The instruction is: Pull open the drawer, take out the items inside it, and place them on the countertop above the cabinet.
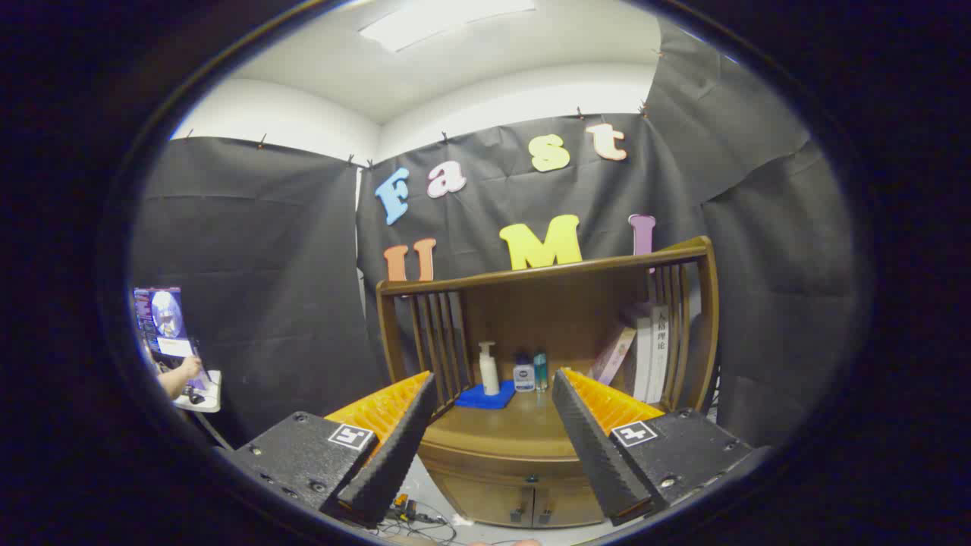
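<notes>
A brown wooden cabinet (pixel 531 462) stands some way ahead of my gripper (pixel 493 387), beyond its fingers. Its curved countertop (pixel 516 428) lies between the two fingertips in the view. The front below the countertop (pixel 501 464) looks closed, and two small doors with dark handles (pixel 527 512) sit under it. My gripper is open, with a wide gap and nothing held between the fingers. It is well short of the cabinet.
On the countertop a white pump bottle (pixel 488 368) stands on a blue cloth (pixel 484 397), with two small bottles (pixel 529 371) beside it. Several books (pixel 641 350) lean at the right under a railed shelf (pixel 546 269). Cables (pixel 413 519) lie on the floor. A person's arm (pixel 178 377) is at far left.
</notes>
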The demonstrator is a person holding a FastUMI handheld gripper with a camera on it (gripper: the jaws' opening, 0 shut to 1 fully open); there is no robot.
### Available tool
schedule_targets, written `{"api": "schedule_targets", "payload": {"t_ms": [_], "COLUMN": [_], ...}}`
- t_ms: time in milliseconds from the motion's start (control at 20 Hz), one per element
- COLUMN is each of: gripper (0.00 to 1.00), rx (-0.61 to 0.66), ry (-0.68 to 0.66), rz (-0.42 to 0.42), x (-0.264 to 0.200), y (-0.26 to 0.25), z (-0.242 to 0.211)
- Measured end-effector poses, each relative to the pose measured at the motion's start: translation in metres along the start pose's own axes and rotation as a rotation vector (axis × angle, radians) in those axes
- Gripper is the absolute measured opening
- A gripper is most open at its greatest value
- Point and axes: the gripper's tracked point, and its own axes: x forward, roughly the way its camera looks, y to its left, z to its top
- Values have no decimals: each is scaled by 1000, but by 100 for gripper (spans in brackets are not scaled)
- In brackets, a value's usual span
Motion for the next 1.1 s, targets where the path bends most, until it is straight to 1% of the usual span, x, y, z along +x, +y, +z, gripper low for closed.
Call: {"api": "schedule_targets", "payload": {"t_ms": [500, 850, 1000, 1100], "gripper": [99, 99, 99, 99], "rx": [-46, -69, -76, -68], "ry": [-80, -94, -118, -125], "rz": [-85, -95, -115, -123], "x": [-7, -9, -10, -8], "y": [-6, -5, -8, -8], "z": [23, 25, 30, 26]}}
